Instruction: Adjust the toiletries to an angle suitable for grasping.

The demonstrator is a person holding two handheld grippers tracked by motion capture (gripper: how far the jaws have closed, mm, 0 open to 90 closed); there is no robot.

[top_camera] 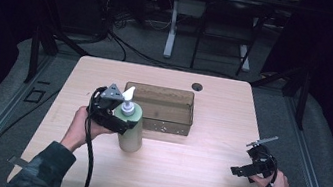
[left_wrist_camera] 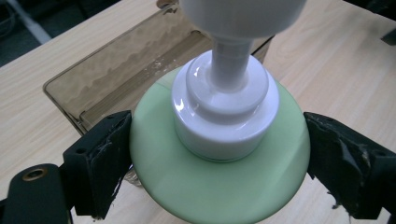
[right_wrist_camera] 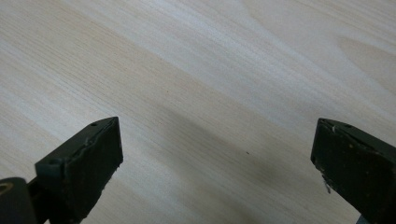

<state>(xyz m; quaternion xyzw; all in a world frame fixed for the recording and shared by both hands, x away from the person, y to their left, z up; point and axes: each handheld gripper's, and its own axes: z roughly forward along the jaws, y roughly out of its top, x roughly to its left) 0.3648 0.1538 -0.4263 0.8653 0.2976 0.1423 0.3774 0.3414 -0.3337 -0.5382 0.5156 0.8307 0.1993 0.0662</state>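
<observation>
Left gripper (left_wrist_camera: 219, 163) jaws clamp green bottle (left_wrist_camera: 219, 177) beside bin (top_camera: 164, 108); right gripper (right_wrist_camera: 215, 158) jaws open, bare tabletop around.

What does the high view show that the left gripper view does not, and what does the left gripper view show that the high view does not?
The high view alone gives the right gripper, held low over the table's near right part, apart from everything, and both of the person's hands. The left gripper view alone gives the close contact: both black pads stand against the sides of the green pump bottle, just below its white collar. Both views share the bottle, standing upright, the brown tray right behind it, and the wooden table.
</observation>
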